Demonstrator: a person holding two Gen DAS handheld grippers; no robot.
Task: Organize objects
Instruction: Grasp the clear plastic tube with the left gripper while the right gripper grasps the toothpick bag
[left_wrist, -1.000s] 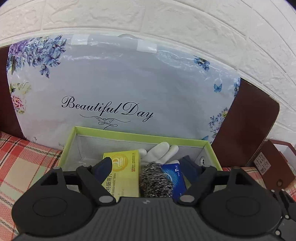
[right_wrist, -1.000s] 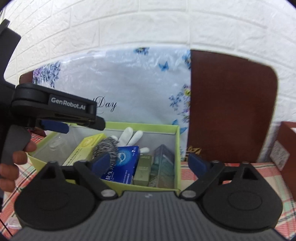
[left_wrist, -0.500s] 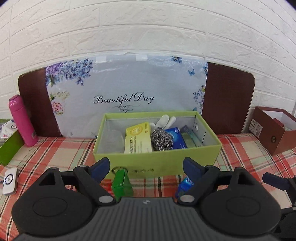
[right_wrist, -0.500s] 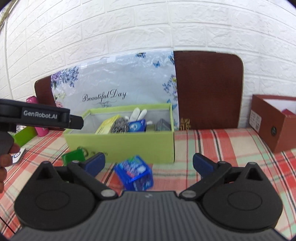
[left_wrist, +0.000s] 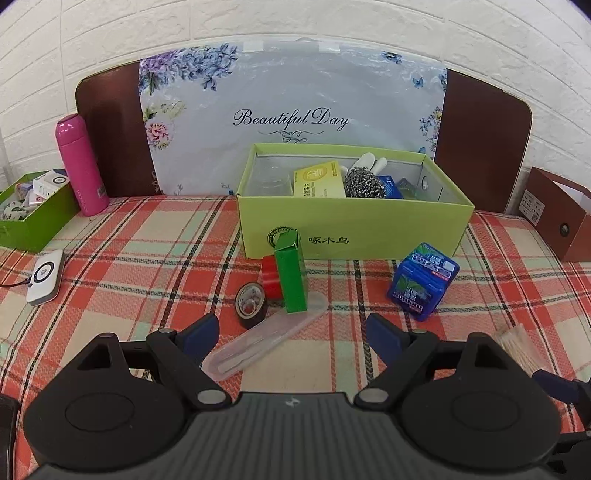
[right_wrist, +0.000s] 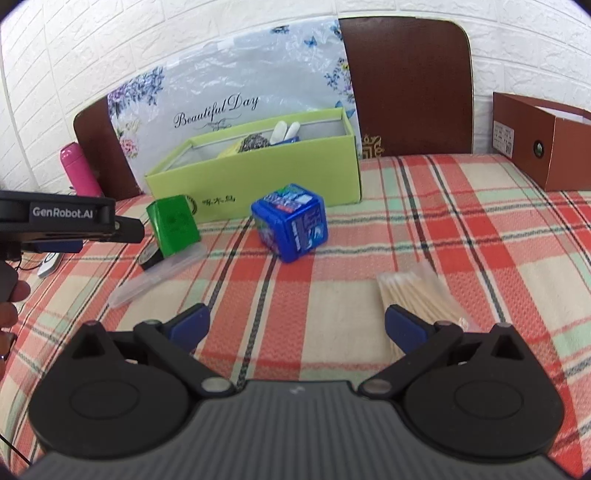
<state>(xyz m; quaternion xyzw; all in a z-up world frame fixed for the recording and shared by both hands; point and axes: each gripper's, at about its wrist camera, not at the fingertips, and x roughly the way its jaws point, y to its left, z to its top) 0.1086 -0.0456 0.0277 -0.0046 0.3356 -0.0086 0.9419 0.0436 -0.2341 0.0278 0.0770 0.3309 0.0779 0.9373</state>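
- Left gripper: spread wide, empty, above the plaid tablecloth.
- Right gripper: likewise spread, empty, beside a pack of cotton swabs.
- On the cloth before the lime box: green carton, tape roll, clear case, blue cube box.
- Inside the lime box: yellow packet, steel scourer.

The red block sits mostly hidden behind the green carton. The brown box (far right) runs off the frame edge. Print on the blue cube box is too small to read.
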